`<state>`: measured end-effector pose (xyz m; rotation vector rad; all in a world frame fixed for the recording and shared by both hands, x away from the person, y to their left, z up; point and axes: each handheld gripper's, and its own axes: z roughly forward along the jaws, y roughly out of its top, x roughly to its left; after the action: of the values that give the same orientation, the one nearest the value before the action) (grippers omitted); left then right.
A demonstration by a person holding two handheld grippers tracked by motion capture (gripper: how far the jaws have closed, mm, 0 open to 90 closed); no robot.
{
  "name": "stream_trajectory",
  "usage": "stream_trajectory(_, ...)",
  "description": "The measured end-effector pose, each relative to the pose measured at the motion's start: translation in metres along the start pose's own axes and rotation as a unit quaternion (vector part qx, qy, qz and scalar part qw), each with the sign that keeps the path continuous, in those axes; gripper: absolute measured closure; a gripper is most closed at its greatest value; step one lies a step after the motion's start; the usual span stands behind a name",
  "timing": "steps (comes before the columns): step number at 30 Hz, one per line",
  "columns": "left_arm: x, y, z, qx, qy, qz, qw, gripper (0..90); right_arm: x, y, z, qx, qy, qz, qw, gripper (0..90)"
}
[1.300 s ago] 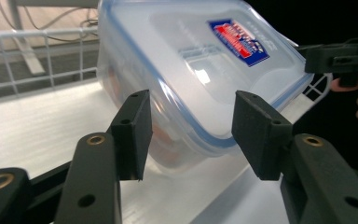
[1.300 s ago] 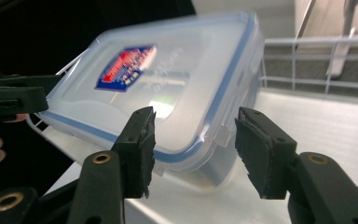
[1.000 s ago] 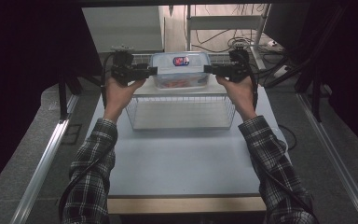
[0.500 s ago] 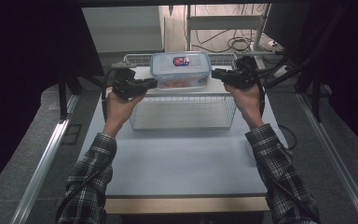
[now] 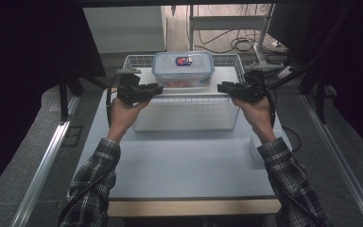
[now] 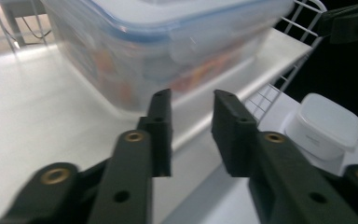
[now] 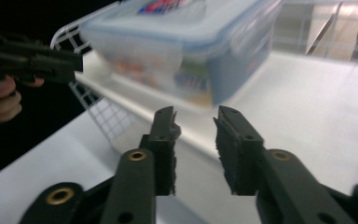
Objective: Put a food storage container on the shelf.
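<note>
The clear lidded food container sits at 12 o'clock in the white wire basket, against its far wall. The left gripper at 9 o'clock and the right gripper at 3 o'clock flank it, apart from it. Both jaw pairs have just been opening and stand at a narrow gap with nothing between them. A small white tub stands outside the basket.

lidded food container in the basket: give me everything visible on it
The food container is a clear rectangular plastic box with rounded corners and a blue-trimmed snap lid, closed, with a red and blue label on top. Blurred orange, red and green contents show through the walls. It sits upright and level at the far end of the white wire basket. Neither gripper touches it: the left gripper and right gripper stand apart from it at the basket's sides.
</note>
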<state>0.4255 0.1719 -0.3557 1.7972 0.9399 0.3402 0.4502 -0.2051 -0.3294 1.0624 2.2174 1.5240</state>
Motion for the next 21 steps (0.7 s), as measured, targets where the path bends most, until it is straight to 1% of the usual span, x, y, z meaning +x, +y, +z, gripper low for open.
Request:
stream_trajectory(1, -0.002, -0.004, -0.002, -0.002, -0.003, 0.003, 1.0, 60.3, 0.001, -0.004, -0.001, 0.007, 0.004, -0.003, 1.0, 62.9)
stream_trajectory(2, -0.007, -0.013, -0.006, -0.005, -0.004, 0.005, 1.0, 53.7, 0.003, -0.013, -0.003, 0.016, 0.004, -0.009, 0.9998, 58.6)
stream_trajectory(3, -0.007, -0.013, -0.006, -0.005, -0.004, 0.005, 1.0, 51.3, 0.003, -0.013, -0.003, 0.016, 0.004, -0.009, 0.9998, 58.6)
stream_trajectory(4, -0.009, -0.018, -0.008, -0.006, -0.006, 0.007, 0.9999, 48.5, 0.005, -0.022, -0.007, 0.02, 0.002, -0.013, 0.9997, 54.1)
stream_trajectory(5, -0.012, -0.022, -0.009, -0.005, -0.007, 0.009, 0.9999, 48.5, 0.005, -0.022, -0.007, 0.02, 0.002, -0.013, 0.9997, 54.1)
stream_trajectory(7, -0.017, -0.031, -0.013, -0.002, -0.004, 0.02, 0.9998, 42.1, 0.007, -0.03, -0.01, 0.021, 0.003, -0.017, 0.9996, 49.3)
stream_trajectory(8, -0.021, -0.036, -0.014, -0.002, -0.004, 0.025, 0.9997, 37.1, 0.01, -0.039, -0.014, 0.021, 0.002, -0.022, 0.9995, 45.0)
stream_trajectory(9, -0.023, -0.039, -0.016, -0.001, -0.004, 0.027, 0.9996, 35.6, 0.011, -0.042, -0.015, 0.023, 0.002, -0.024, 0.9995, 43.1)
stream_trajectory(10, -0.026, -0.043, -0.017, 0.0, -0.006, 0.028, 0.9996, 35.6, 0.011, -0.042, -0.015, 0.023, 0.002, -0.024, 0.9995, 43.1)
stream_trajectory(11, -0.028, -0.047, -0.019, 0.0, -0.01, 0.03, 0.9995, 32.5, 0.015, -0.049, -0.017, 0.026, -0.001, -0.032, 0.9991, 40.0)
stream_trajectory(12, -0.031, -0.051, -0.02, 0.001, -0.011, 0.031, 0.9994, 32.5, 0.015, -0.049, -0.017, 0.026, -0.001, -0.032, 0.9991, 40.0)
stream_trajectory(13, -0.033, -0.055, -0.022, 0.002, -0.01, 0.033, 0.9994, 30.8, 0.017, -0.053, -0.019, 0.028, -0.001, -0.037, 0.9989, 38.0)
stream_trajectory(14, -0.036, -0.06, -0.023, 0.001, -0.01, 0.033, 0.9994, 28.4, 0.021, -0.061, -0.022, 0.032, 0.0, -0.042, 0.9986, 33.8)
stream_trajectory(15, -0.039, -0.065, -0.024, 0.0, -0.012, 0.035, 0.9993, 28.4, 0.021, -0.061, -0.022, 0.032, 0.0, -0.042, 0.9986, 33.8)
stream_trajectory(16, -0.041, -0.069, -0.024, 0.001, -0.012, 0.036, 0.9993, 26.9, 0.023, -0.065, -0.023, 0.032, 0.001, -0.044, 0.9985, 32.2)
stream_trajectory(19, -0.05, -0.083, -0.026, 0.012, -0.003, 0.049, 0.9987, 23.5, 0.028, -0.08, -0.027, 0.035, 0.0, -0.055, 0.9979, 26.3)
stream_trajectory(20, -0.055, -0.092, -0.028, 0.014, -0.001, 0.051, 0.9986, 21.0, 0.03, -0.088, -0.029, 0.032, -0.004, -0.06, 0.9977, 23.7)
stream_trajectory(21, -0.057, -0.097, -0.029, 0.016, -0.004, 0.051, 0.9986, 20.5, 0.03, -0.092, -0.03, 0.032, -0.005, -0.063, 0.9975, 22.4)
